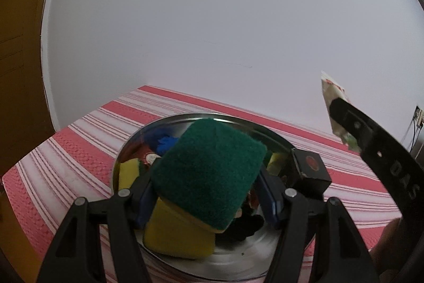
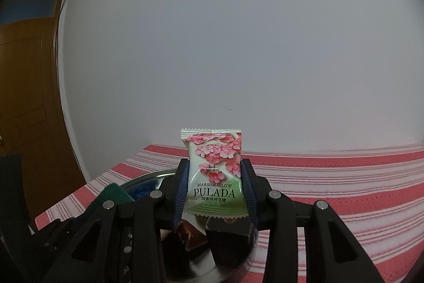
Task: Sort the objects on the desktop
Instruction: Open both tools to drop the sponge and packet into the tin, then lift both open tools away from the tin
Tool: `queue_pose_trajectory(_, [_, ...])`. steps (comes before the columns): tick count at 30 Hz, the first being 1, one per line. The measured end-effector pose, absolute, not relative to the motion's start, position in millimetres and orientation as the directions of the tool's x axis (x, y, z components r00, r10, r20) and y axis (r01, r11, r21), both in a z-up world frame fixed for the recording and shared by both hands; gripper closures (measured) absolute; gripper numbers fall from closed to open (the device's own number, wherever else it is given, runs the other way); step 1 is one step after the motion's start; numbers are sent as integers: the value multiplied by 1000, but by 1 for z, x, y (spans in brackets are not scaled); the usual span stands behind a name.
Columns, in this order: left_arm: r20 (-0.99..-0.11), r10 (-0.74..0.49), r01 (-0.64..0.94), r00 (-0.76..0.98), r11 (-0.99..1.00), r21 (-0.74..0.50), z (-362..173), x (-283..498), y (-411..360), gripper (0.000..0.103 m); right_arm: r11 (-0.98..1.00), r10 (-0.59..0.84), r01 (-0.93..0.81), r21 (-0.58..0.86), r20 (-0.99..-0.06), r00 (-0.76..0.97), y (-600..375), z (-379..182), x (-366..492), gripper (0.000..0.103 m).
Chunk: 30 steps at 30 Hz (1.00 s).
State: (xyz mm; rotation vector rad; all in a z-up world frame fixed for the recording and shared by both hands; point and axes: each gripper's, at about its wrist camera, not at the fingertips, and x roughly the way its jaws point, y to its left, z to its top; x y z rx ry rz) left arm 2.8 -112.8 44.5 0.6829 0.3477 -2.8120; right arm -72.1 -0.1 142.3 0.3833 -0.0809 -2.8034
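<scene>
My left gripper (image 1: 205,192) is shut on a yellow sponge with a green scouring top (image 1: 206,171) and holds it above a shiny metal tray (image 1: 238,253). My right gripper (image 2: 215,186) is shut on a white, pink and green marshmallow packet marked PULADA (image 2: 214,174), held upright above the tray's right part (image 2: 148,175). The right gripper (image 1: 371,139) with the packet (image 1: 331,94) also shows at the right of the left wrist view. The green sponge top (image 2: 114,192) shows at the lower left of the right wrist view.
The tray holds a small black box with a red emblem (image 1: 311,167), something blue (image 1: 164,142), a yellow item (image 1: 128,173) and brown packets (image 2: 192,235). It sits on a red and white striped cloth (image 1: 66,163). A white wall is behind, a wooden door (image 2: 26,97) at left.
</scene>
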Motion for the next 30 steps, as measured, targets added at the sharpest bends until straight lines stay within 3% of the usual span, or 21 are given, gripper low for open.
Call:
queue_pose_trajectory(7, [-559,-170,280,-812,-953,-118,31,-23,-115,32,-933,-357,343,107,-396,-846,0,128,-114,54])
queue_pose_trajectory(8, [-565,-179,288,-805,-951,-109,30,-24,-115,26,-943,-332,317,104,-405,-852,3,126,-114,49])
queue_pose_trajectory(9, [-564,-193,300,-803,-948,-103,30,-23,-115,13,-945,-328,308,113,-392,-859,8,126,-113,45])
queue_pose_trajectory(11, [-551,-219,324,-805,-941,-98,31,-21,-117,1,-948,-317,288,134,-338,-886,19,128,-102,27])
queue_pose_trajectory(16, [-548,-242,354,-801,-929,-108,33,-21,-123,1,-961,-262,226,157,-269,-927,41,135,-90,18])
queue_pose_trajectory(23, [-546,-300,397,-782,-915,-65,40,-13,-117,1,-943,-270,204,264,-243,-932,72,142,-70,15])
queue_pose_trajectory(30, [-503,-362,436,-785,-899,-35,53,-2,-109,1,-953,-209,166,255,-149,-967,94,151,-33,13])
